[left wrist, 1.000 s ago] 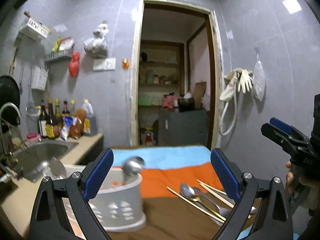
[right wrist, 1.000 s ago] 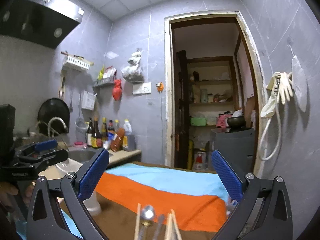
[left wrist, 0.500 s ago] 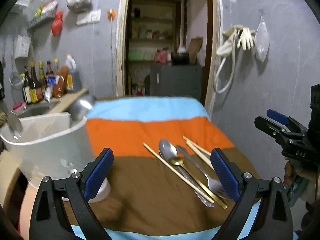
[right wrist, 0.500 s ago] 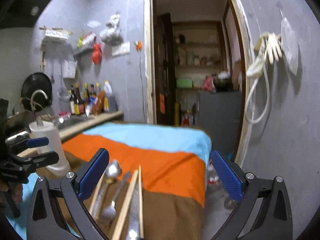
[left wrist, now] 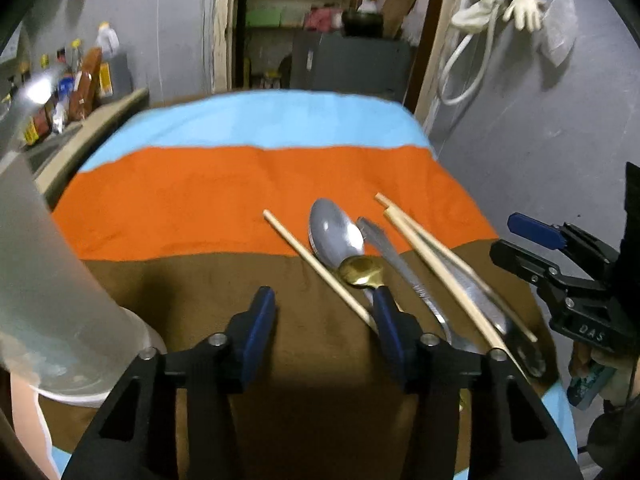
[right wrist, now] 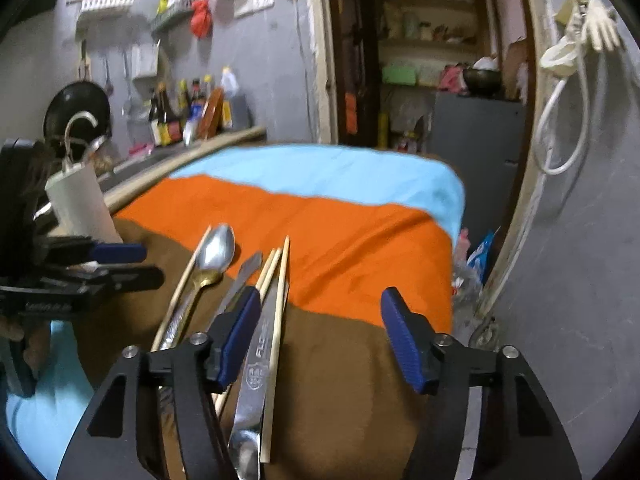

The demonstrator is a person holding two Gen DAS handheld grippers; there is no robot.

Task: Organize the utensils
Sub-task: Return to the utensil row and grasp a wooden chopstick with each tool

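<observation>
Utensils lie in a bunch on the striped cloth: a large silver spoon (left wrist: 335, 234), a small gold spoon (left wrist: 361, 270), a steel handle (left wrist: 394, 258) and several wooden chopsticks (left wrist: 434, 264). They also show in the right wrist view, with the silver spoon (right wrist: 218, 248) and chopsticks (right wrist: 278, 308). My left gripper (left wrist: 324, 332) is open and empty, low over the brown stripe just left of the bunch. My right gripper (right wrist: 320, 336) is open and empty, its left finger over the utensil handles. The white utensil holder (left wrist: 44, 300) stands at the left.
The cloth (left wrist: 248, 200) has blue, orange and brown stripes and covers the table. A counter with sauce bottles (right wrist: 188, 116) and a sink runs along the left. An open doorway (left wrist: 320, 32) lies behind the table. A grey wall is at the right.
Both grippers have dropped lower and tilted down toward the utensils. Both jaws have narrowed but stay open. The holder has slid to the left edge of the left wrist view.
</observation>
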